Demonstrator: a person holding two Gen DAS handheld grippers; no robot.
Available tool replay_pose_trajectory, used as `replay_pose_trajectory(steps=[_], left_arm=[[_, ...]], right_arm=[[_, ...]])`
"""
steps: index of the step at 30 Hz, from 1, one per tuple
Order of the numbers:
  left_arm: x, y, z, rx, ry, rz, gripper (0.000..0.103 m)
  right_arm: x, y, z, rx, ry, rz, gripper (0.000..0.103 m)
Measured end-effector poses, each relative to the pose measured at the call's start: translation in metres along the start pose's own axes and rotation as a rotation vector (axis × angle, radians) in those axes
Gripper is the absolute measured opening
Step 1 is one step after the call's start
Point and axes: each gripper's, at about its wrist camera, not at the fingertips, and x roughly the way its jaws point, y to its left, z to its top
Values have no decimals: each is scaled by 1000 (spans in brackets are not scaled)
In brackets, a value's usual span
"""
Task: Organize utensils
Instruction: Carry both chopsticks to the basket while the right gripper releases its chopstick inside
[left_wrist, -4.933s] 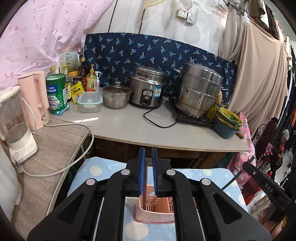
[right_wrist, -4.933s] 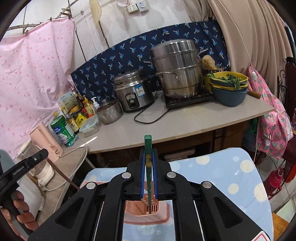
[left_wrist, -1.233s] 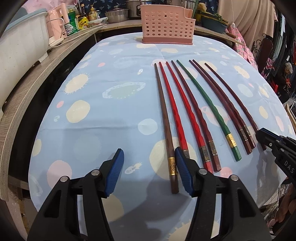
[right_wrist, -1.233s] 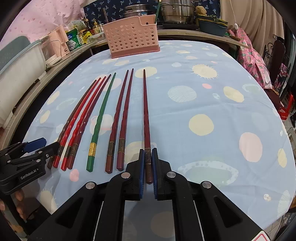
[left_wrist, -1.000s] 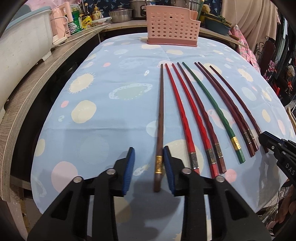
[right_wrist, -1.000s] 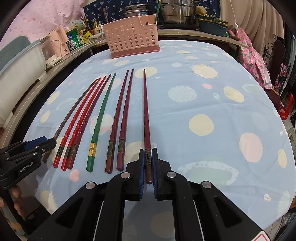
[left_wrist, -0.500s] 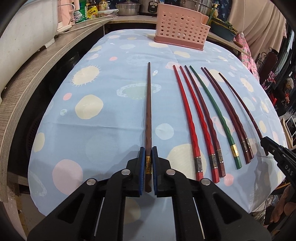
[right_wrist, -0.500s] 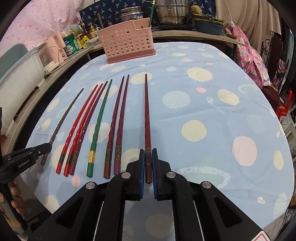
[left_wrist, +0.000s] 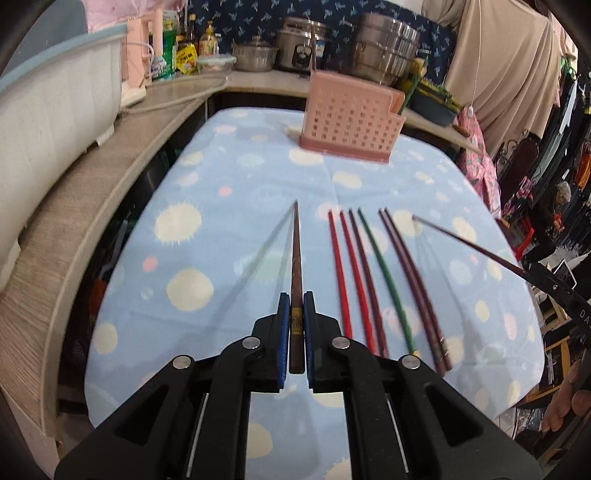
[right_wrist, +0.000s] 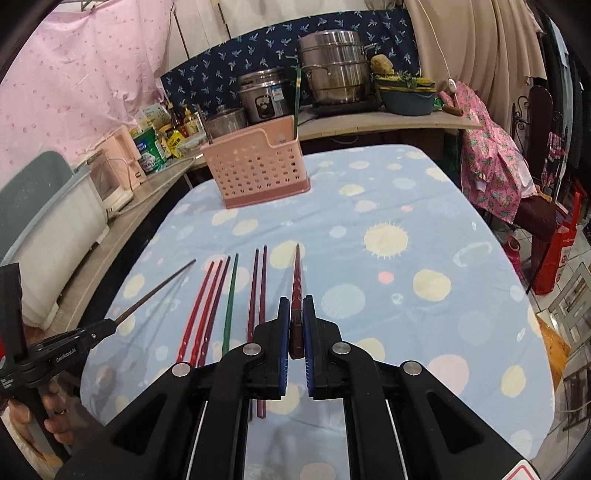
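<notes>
Brown chopstick (left_wrist: 295, 266) w/ gold band near butt: clamped at butt end, lifted off cloth, tip pointing fwd toward holder, shadow on cloth to its left. Dark red chopstick (right_wrist: 297, 280), carved grip: also clamped at butt, raised, tip fwd. Six more lie flat on cloth, roughly parallel, tips toward holder: 2 bright red (left_wrist: 338, 266), 1 dark maroon (left_wrist: 364, 269), 1 green (left_wrist: 384, 273), 2 maroon (left_wrist: 410, 277) touching as a pair. Pink perforated holder (right_wrist: 256, 168) upright at far end of cloth, well apart from row; green stick (right_wrist: 296, 99) and a dark one stand in it.
</notes>
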Motion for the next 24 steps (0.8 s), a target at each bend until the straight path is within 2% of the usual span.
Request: replay_pose_trajectory(steps=[4, 10, 21, 24], left_arm=[[-11, -2, 28, 4, -65, 2, 7], [-21, -3, 73, -7, -140, 2, 7], [-28, -15, 150, -8, -219, -20, 7], [-29, -15, 169, -27, -229, -47, 7]], right_arm=[[-9, 3, 30, -10, -59, 4, 7], [-6, -1, 65, 18, -104, 36, 7], [4, -8, 122, 71, -159, 87, 7], [5, -7, 139, 75, -178, 96, 6]])
